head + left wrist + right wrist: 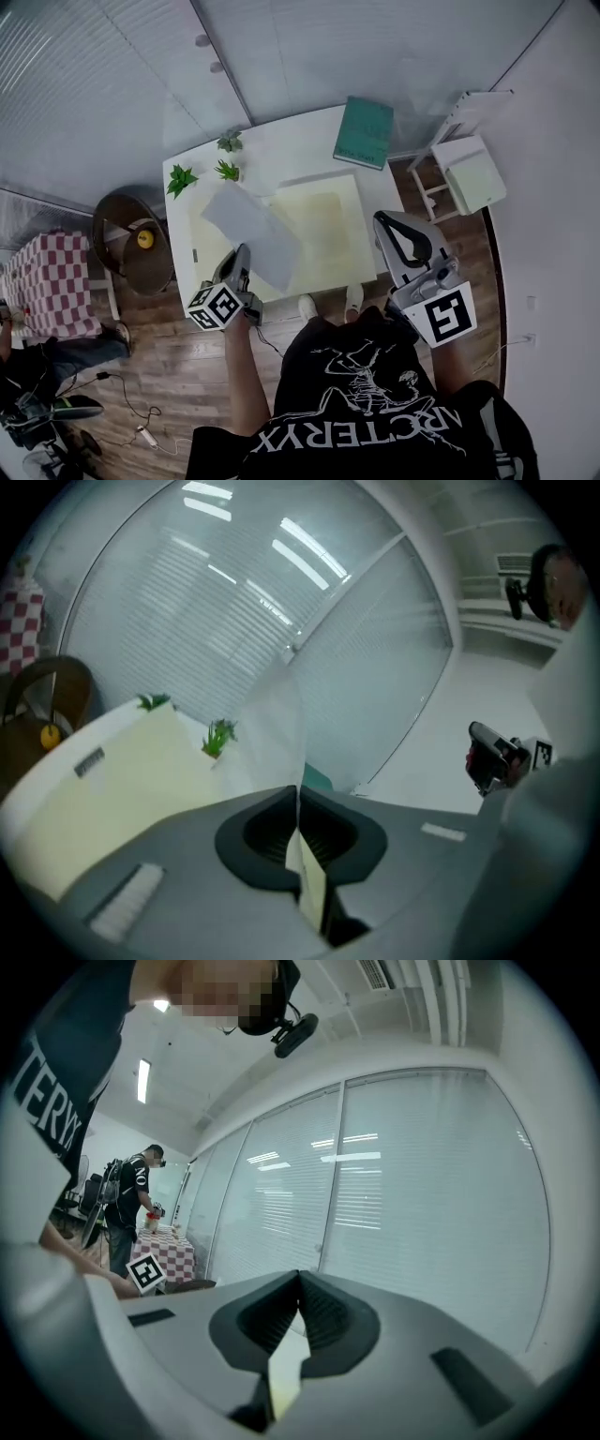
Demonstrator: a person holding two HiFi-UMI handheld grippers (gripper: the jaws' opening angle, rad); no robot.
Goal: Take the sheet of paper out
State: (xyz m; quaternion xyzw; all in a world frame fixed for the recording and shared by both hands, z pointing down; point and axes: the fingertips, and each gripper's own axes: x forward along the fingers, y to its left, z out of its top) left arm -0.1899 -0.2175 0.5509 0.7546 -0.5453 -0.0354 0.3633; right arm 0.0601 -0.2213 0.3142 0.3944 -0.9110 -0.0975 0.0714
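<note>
Sheet of paper (270, 731) pinched between left gripper (298, 794) fingers (255, 832), apparently clear of table (281, 157)

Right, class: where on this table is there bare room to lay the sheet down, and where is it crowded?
Bare: the right half of the cream mat, between the sheet of paper and the right edge of the table, and the white strip between the plants and the green book. Crowded: the far left corner, where the three small plants cluster.
</note>
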